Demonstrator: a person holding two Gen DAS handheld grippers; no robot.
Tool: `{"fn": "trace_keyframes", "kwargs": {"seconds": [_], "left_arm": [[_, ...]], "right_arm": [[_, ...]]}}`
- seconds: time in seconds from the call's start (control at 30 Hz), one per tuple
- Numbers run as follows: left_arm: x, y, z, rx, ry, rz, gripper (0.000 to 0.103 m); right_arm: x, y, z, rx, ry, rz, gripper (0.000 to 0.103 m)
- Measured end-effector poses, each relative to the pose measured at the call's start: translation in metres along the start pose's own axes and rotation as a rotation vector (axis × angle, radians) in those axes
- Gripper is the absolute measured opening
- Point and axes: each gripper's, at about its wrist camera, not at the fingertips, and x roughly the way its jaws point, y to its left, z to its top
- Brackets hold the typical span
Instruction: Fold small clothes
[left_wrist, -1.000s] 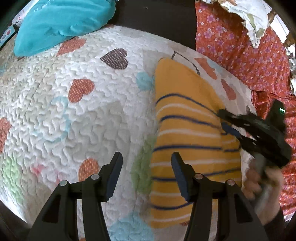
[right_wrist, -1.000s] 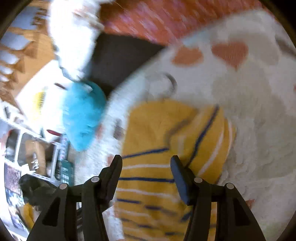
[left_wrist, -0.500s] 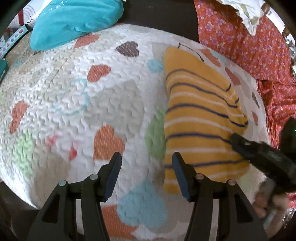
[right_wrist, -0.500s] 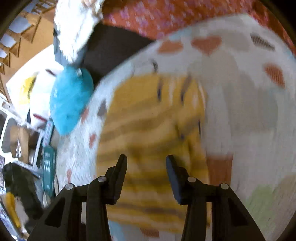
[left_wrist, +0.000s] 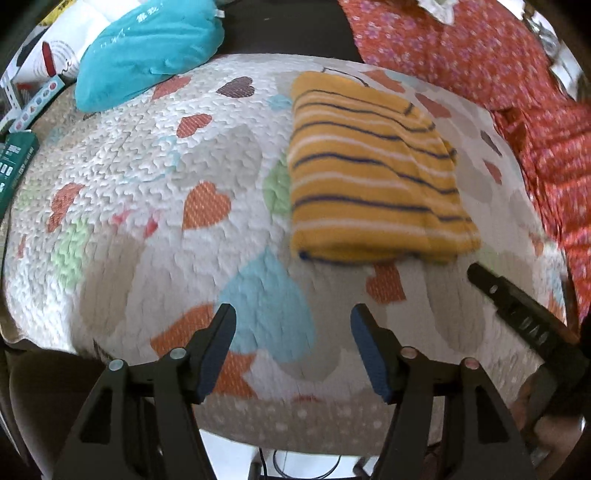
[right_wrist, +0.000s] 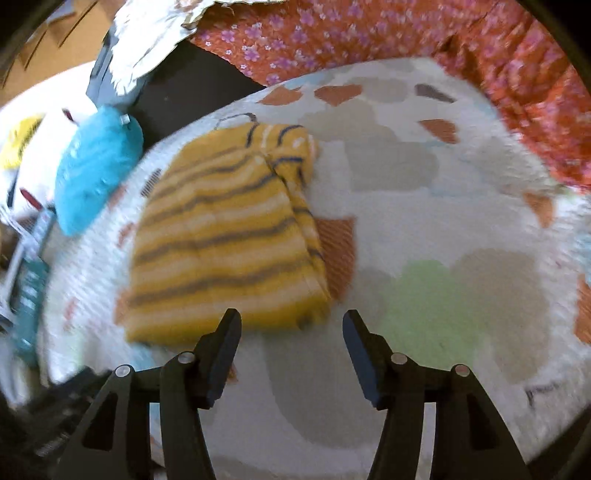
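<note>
A yellow garment with navy and white stripes (left_wrist: 373, 173) lies folded into a rectangle on the heart-patterned quilt (left_wrist: 147, 177). It also shows in the right wrist view (right_wrist: 225, 240), blurred. My left gripper (left_wrist: 291, 325) is open and empty, hovering over the quilt's near edge, short of the garment. My right gripper (right_wrist: 291, 328) is open and empty, just in front of the garment's near edge. The right gripper also shows in the left wrist view (left_wrist: 517, 314) at the right, below the garment.
A teal cushion (left_wrist: 147, 48) lies at the quilt's far left corner. Red floral fabric (left_wrist: 498, 62) runs along the far and right side. Boxes (left_wrist: 18, 155) stand at the left edge. A white patterned cloth (right_wrist: 147, 40) hangs behind.
Both grippers have pulled back from the garment toward the quilt's near edge. The garment now lies free and folded. The right gripper has moved off it.
</note>
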Motion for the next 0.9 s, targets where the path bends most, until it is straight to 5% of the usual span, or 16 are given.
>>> {"fn": "trace_keyframes", "kwargs": {"seconds": [0.17, 0.47, 0.6, 0.9], "left_arm": [[-0.008, -0.005, -0.021, 0.032, -0.041, 0.04, 0.064], [-0.04, 0.001, -0.037, 0.0, -0.105, 0.035, 0.064], [-0.052, -0.002, -0.043, 0.008, -0.164, 0.058, 0.076], [-0.041, -0.001, -0.044, 0.001, -0.119, 0.041, 0.076]], "right_arm": [[0.002, -0.009, -0.033, -0.021, 0.046, -0.031, 0.062], [-0.028, -0.004, -0.047, -0.032, -0.027, -0.079, 0.065], [-0.044, 0.0, -0.053, -0.051, -0.064, -0.082, 0.071], [-0.03, 0.005, -0.063, -0.077, -0.025, -0.091, 0.075]]}}
